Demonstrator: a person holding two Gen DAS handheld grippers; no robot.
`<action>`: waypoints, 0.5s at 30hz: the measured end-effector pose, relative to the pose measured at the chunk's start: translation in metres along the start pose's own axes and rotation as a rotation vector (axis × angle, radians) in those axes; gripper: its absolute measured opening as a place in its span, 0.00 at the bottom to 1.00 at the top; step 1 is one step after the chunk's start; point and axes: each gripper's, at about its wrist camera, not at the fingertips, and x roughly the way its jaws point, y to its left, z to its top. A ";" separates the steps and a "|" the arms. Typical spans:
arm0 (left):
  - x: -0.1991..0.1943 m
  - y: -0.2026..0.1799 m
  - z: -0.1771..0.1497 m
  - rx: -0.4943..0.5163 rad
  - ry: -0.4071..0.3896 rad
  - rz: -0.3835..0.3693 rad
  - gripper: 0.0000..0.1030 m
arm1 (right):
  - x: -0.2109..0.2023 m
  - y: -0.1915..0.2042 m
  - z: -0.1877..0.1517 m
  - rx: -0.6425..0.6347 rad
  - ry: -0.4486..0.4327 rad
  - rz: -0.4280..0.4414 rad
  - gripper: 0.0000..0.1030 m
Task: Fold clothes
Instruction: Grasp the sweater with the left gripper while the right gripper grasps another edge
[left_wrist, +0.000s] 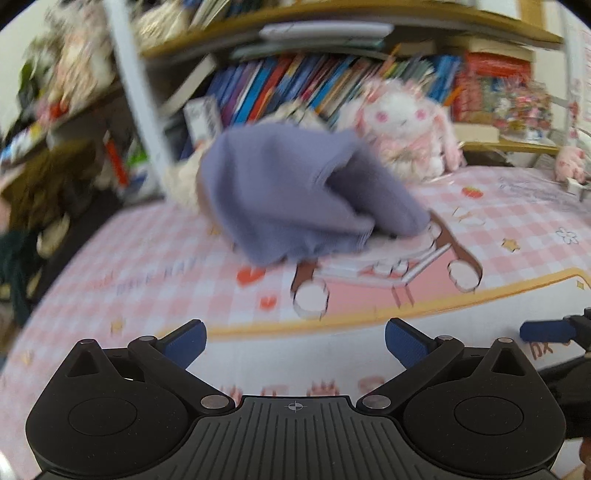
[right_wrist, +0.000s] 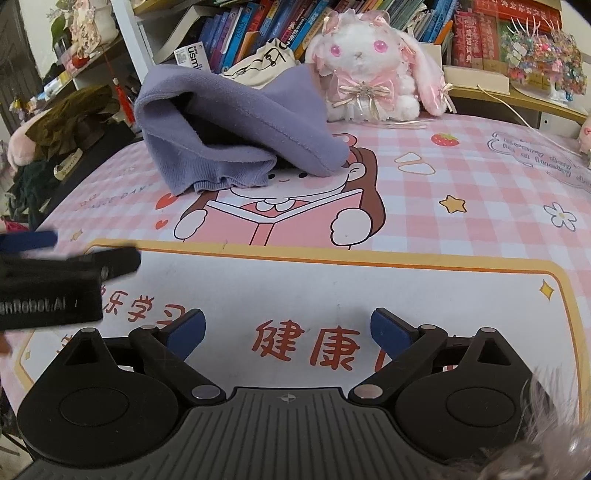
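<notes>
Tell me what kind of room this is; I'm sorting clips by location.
Probably a child's bedroom or study corner: a desk with a pink cartoon mat, packed bookshelves, and a plush bunny behind the crumpled purple garment.

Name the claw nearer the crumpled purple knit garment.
Left, probably. The left claw faces the crumpled purple knit garment head-on, short of it; the right claw sits further back, garment toward its left.

Plush rabbit (right_wrist: 373, 66) on pink checked desk mat (right_wrist: 480, 192) (cartoon print); books (right_wrist: 251, 33) behind.
</notes>
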 end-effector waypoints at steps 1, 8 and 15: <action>0.003 -0.004 0.006 0.023 -0.017 0.002 1.00 | -0.001 -0.002 0.000 0.009 0.001 -0.006 0.94; 0.020 -0.030 0.045 0.185 -0.132 0.013 1.00 | -0.010 -0.028 0.002 0.163 -0.011 -0.001 0.94; 0.050 -0.036 0.065 0.274 -0.202 0.171 0.96 | -0.017 -0.036 -0.001 0.200 -0.001 0.021 0.94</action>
